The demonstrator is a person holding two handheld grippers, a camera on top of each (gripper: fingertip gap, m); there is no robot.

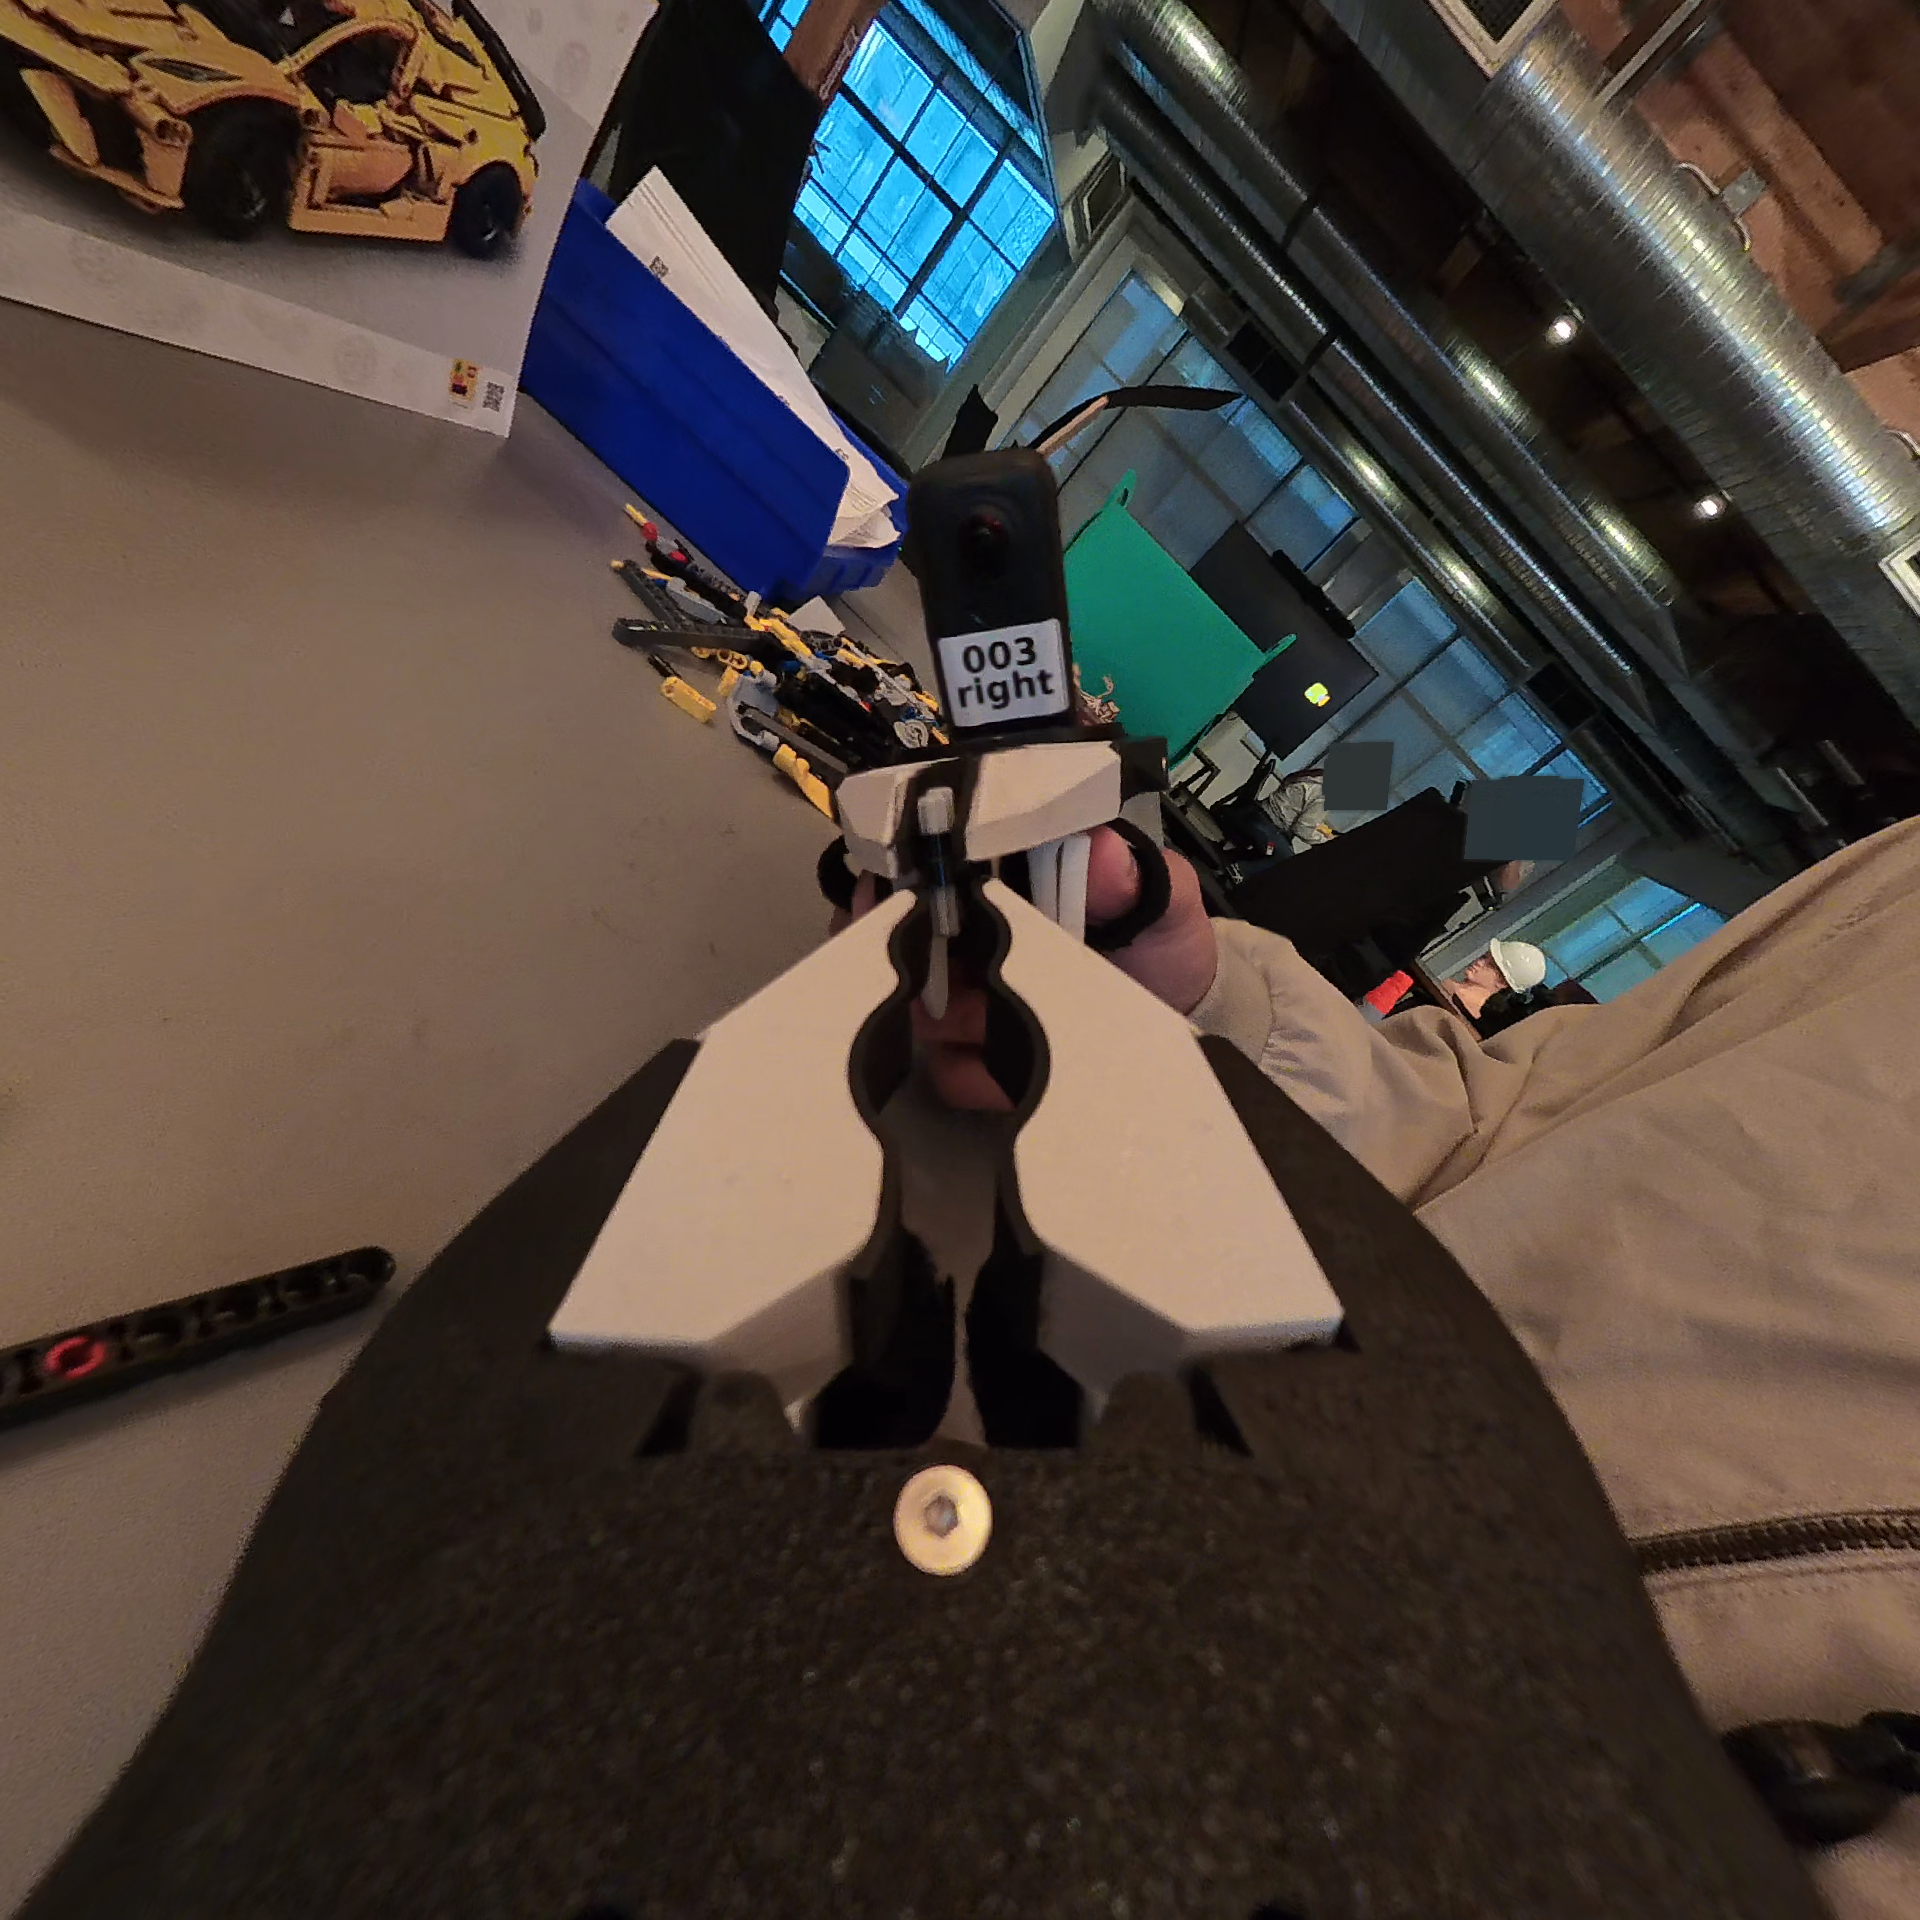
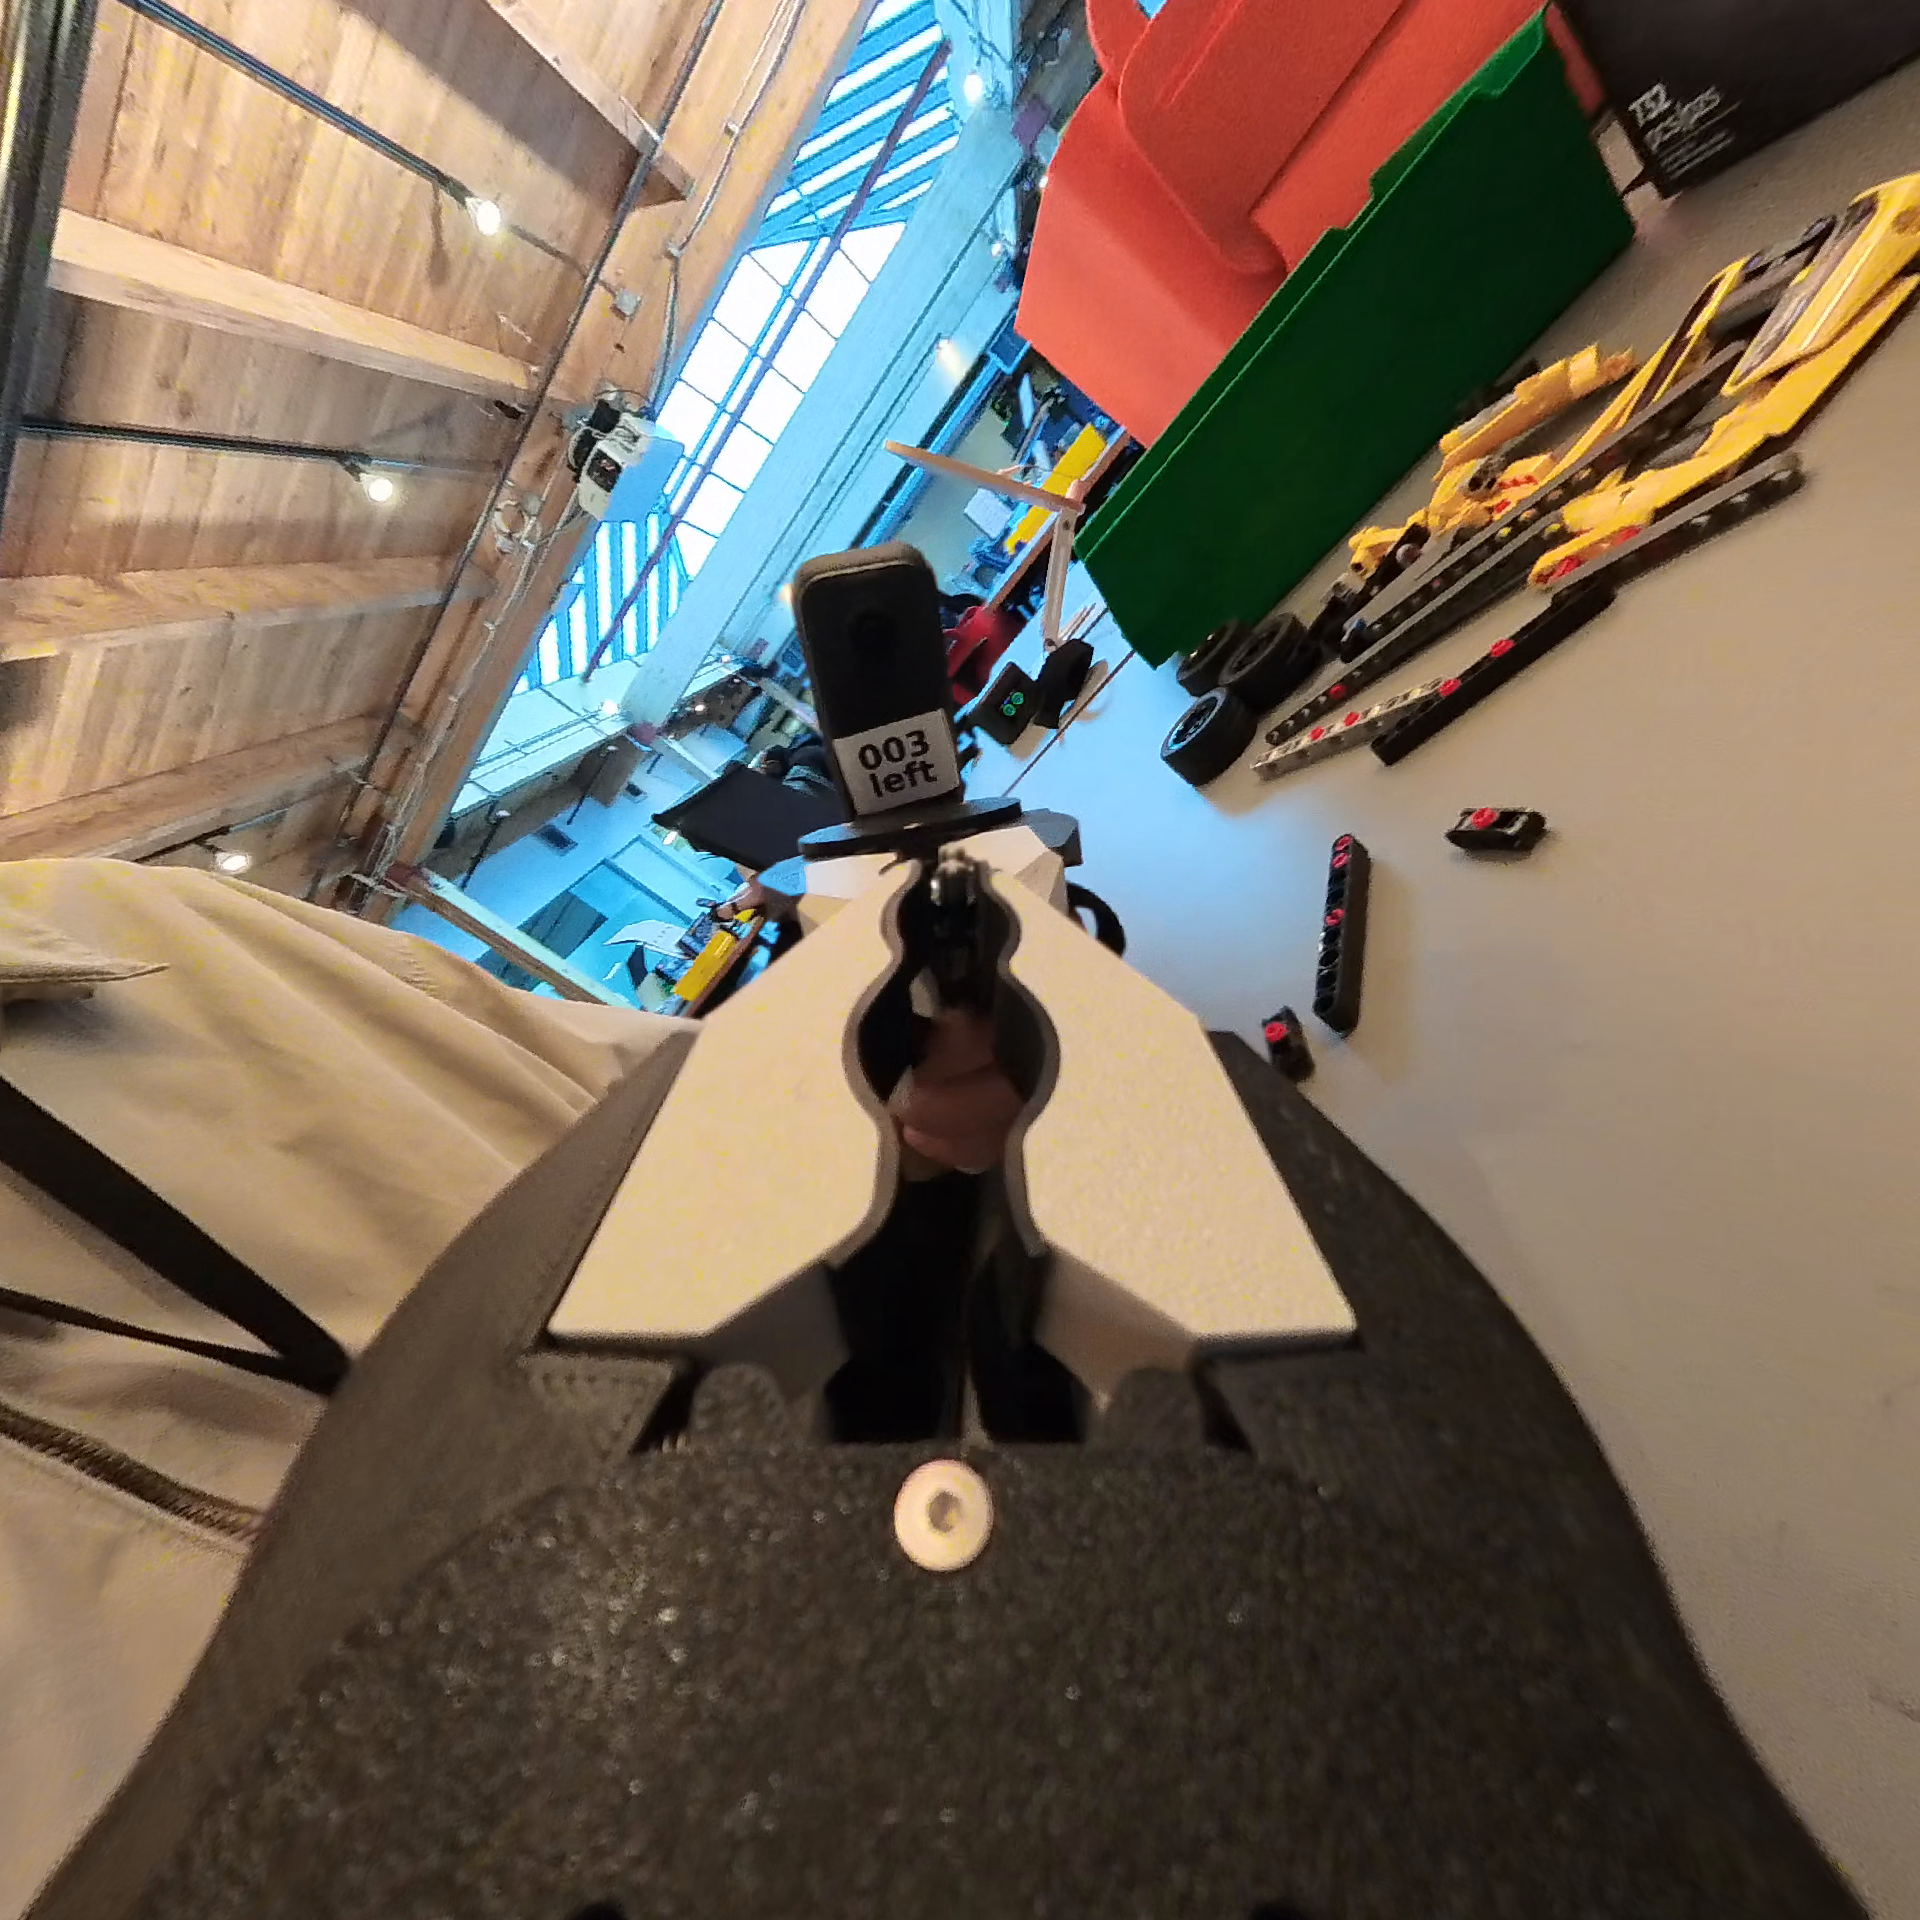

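Note:
My two grippers point at each other, tip to tip, above a grey table [image 1: 312, 883]. In the left wrist view my left gripper [image 1: 940, 914] is shut on a thin white rod [image 1: 940, 966], which runs through its tips into the hollow behind them. The rod carries a small dark piece [image 1: 940, 871]. My right gripper [image 1: 935, 831] faces it, shut on the rod's far end. In the right wrist view my right gripper [image 2: 951, 896] pinches the dark piece [image 2: 954, 935], with my left gripper [image 2: 940, 862] right behind it. A bit of the white rod [image 2: 921, 1003] shows in the hollow.
A black beam with a red pin [image 1: 187, 1330] lies at the left. A booklet picturing a yellow car [image 1: 260, 156], a blue bin [image 1: 675, 405] and loose pieces [image 1: 779, 686] lie beyond. The right wrist view shows a green bin [image 2: 1351, 395], a yellow car build [image 2: 1662, 416], wheels [image 2: 1247, 665] and black beams [image 2: 1340, 935]. Left and right tips are no more than a few centimetres apart.

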